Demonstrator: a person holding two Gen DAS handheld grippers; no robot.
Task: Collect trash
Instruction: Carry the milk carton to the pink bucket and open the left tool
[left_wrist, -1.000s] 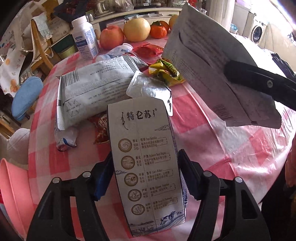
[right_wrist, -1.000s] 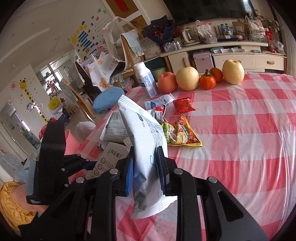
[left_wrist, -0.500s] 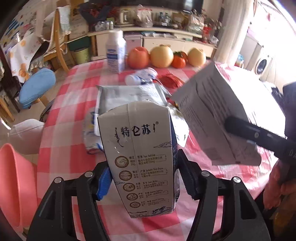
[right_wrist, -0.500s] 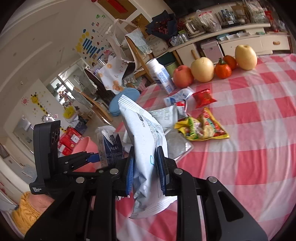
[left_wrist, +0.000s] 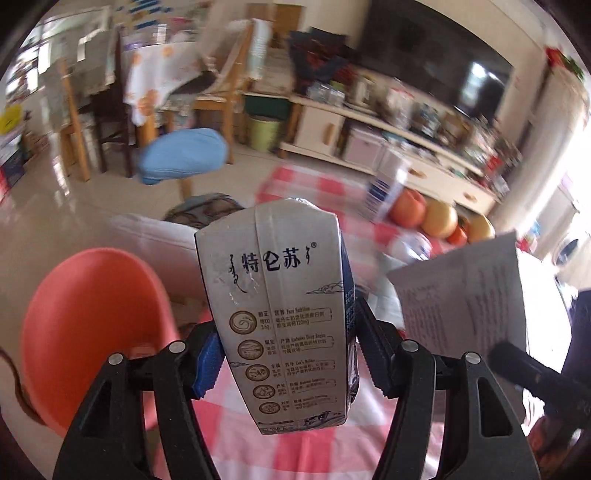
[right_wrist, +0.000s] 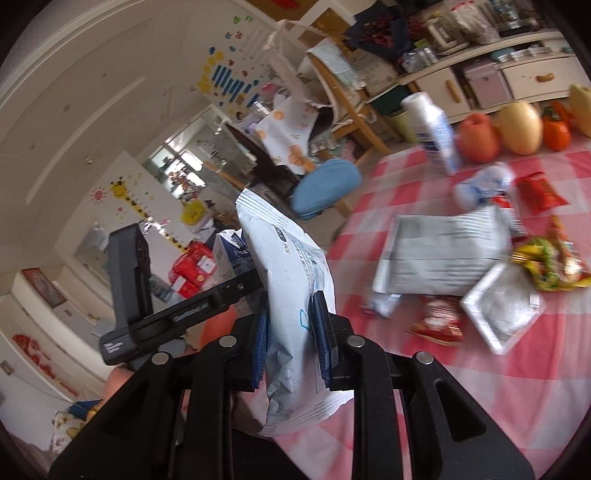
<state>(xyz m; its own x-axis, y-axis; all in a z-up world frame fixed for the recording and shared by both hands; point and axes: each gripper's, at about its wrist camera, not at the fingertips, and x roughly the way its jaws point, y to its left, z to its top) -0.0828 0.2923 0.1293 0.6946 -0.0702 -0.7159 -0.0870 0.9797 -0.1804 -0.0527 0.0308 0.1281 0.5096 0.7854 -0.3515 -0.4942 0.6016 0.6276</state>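
Both grippers have swung off the table (right_wrist: 480, 398) toward the bin (left_wrist: 92, 332). Left gripper (left_wrist: 284, 363) clamps the carton (left_wrist: 277, 314); right gripper (right_wrist: 290, 338) pinches the bag (right_wrist: 291, 280). Step: carrying trash. Next, probably: centre each over the bin, then release.

A white milk carton (left_wrist: 280, 314) printed with dark blue characters and brown round emblems is seen against a tablecloth (left_wrist: 295, 450) checked in pink and white, beside a coral-pink tub (left_wrist: 92, 314). A white pouch (right_wrist: 295, 295) with blue and grey print is gripped between blue pads (right_wrist: 260, 343) on black fingers. Red (right_wrist: 539, 190) and yellow-green wrappers (right_wrist: 550, 262), a silver-grey bag (right_wrist: 443, 254) and orange, red and yellow fruit (right_wrist: 517, 127) are shown on the checks.
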